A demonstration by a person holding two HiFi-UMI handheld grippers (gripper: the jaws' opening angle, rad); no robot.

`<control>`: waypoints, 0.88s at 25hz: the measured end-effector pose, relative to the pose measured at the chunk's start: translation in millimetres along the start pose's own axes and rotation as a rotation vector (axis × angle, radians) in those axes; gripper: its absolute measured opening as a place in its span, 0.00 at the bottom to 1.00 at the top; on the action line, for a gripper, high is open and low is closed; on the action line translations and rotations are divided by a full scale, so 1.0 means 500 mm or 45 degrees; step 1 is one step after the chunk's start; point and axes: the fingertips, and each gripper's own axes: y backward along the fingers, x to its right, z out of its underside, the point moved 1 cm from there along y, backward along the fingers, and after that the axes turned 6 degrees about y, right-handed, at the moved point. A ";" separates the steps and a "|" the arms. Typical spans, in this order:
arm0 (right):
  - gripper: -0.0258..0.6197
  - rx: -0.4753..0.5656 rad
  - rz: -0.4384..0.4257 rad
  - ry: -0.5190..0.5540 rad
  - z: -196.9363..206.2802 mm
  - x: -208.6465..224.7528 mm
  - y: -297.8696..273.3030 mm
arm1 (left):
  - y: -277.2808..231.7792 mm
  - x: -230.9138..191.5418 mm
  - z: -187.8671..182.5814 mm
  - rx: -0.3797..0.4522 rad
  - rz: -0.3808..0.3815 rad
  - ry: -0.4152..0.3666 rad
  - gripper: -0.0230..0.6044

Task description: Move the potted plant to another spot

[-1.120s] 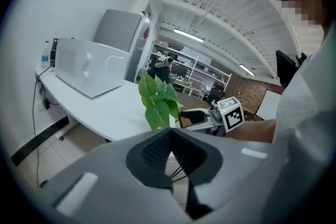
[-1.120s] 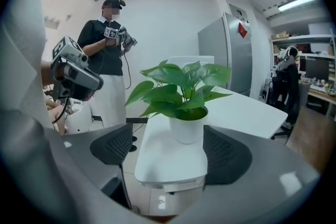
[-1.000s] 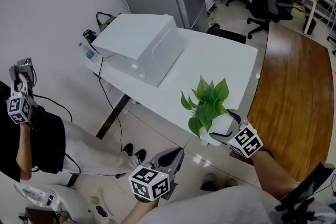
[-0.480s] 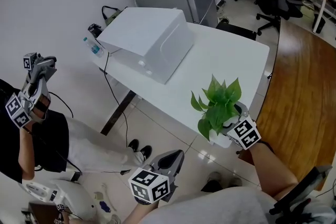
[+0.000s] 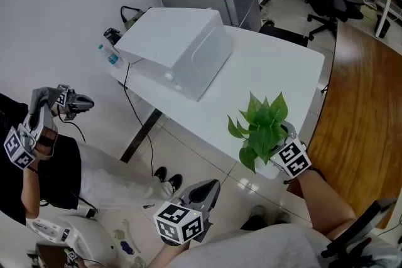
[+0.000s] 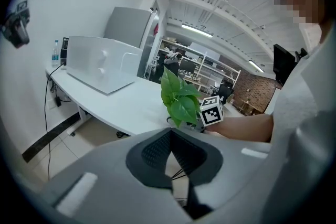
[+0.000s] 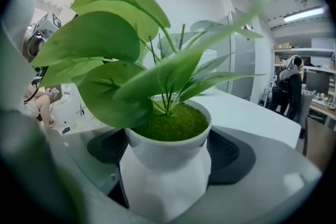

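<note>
Room: We are in an office, over a white table [image 5: 276,66] that carries a big white box [image 5: 179,47] at its far left. Pale tiles lie below it and a wooden floor to the right.
Where the plant is: The potted plant [image 5: 260,128] stands at the table's near edge, close to the near right corner and well apart from the box.
Right tongs: Our right gripper [image 5: 282,138] has the pot directly between its jaws. They have just been closing, and the dark pads [image 7: 228,152] seem to lie against the pot's wall on both sides, so we read this as a grip.
Left tongs: Our left gripper [image 5: 202,190] is empty, its jaws together. It hangs below the table edge, over the tiles.
Key relation: The pot sits straight ahead of the right gripper and inside its reach. Its axis is upright and crosswise to the jaws. The right hand is on it, while the left is well apart.
Open ground: Bare tabletop stretches beyond the plant, toward the far edge and the box.
Plant's look: It is a small white pot, narrower at the foot, topped with green moss. Broad glossy leaves lean toward the left and hide most of the gripper from above.
Our judgement: The lift has not begun. The leaves may brush the jaws.
</note>
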 end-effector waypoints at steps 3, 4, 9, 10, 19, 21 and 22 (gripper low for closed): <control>0.75 0.010 0.002 0.005 -0.002 0.003 0.001 | -0.001 -0.002 -0.001 0.000 -0.005 -0.001 0.03; 0.75 0.011 0.003 0.004 -0.002 0.004 0.001 | -0.001 -0.003 -0.001 0.000 -0.005 0.000 0.03; 0.75 -0.010 -0.001 0.005 0.003 0.005 0.001 | -0.004 -0.001 0.000 -0.008 0.001 -0.010 0.03; 0.75 -0.009 -0.001 0.004 0.004 0.004 0.001 | -0.004 -0.002 0.001 -0.007 0.000 -0.011 0.03; 0.75 0.021 0.030 -0.017 0.002 0.026 0.023 | -0.023 0.014 -0.012 -0.018 0.010 -0.034 0.03; 0.74 0.033 0.036 -0.021 0.004 0.037 0.035 | -0.037 0.024 -0.015 -0.020 0.016 -0.040 0.03; 0.74 0.036 0.043 -0.021 0.000 0.036 0.033 | -0.038 0.017 -0.016 -0.021 0.023 -0.043 0.03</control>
